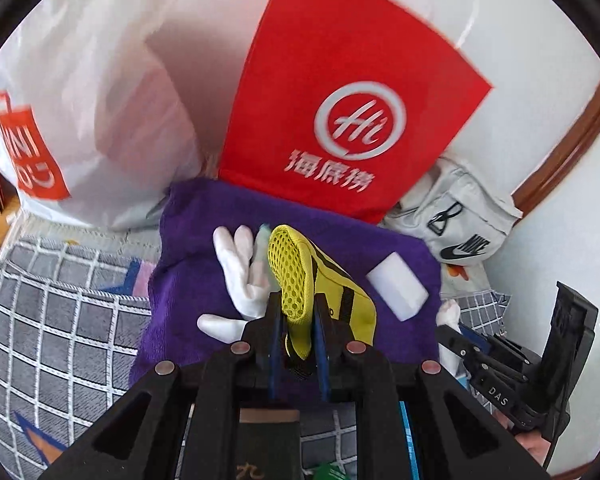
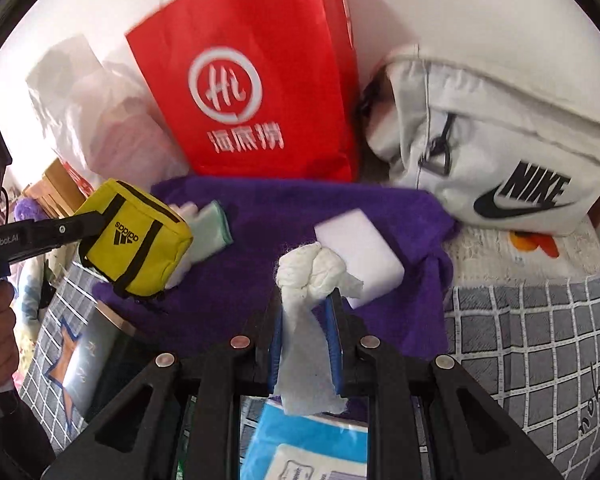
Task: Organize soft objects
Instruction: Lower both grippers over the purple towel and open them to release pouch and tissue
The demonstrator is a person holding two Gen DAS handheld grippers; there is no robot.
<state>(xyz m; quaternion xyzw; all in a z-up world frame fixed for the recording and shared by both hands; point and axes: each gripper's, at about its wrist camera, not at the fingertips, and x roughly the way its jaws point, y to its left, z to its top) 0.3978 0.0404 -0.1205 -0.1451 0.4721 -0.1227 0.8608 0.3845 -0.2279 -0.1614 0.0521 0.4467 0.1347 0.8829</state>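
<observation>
Soft objects are mid-carry: in the left wrist view the left gripper point(image 1: 296, 312) has its jaws clamped on a yellow pouch point(image 1: 320, 280) above the purple towel point(image 1: 188, 248), beside a white glove point(image 1: 240, 272).

In the right wrist view the right gripper point(image 2: 306, 308) pinches a crumpled white tissue point(image 2: 312, 272) near the sponge point(image 2: 364, 248); next, probably, comes setting both down, with open towel ahead and bags crowding the far edge.

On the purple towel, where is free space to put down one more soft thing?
Purple towel: a bare patch lies in the middle, between the green cloth and the white sponge block, below the red paper bag. The near strip toward the checked blanket is also bare. The left part, around the white glove, is crowded.
</observation>
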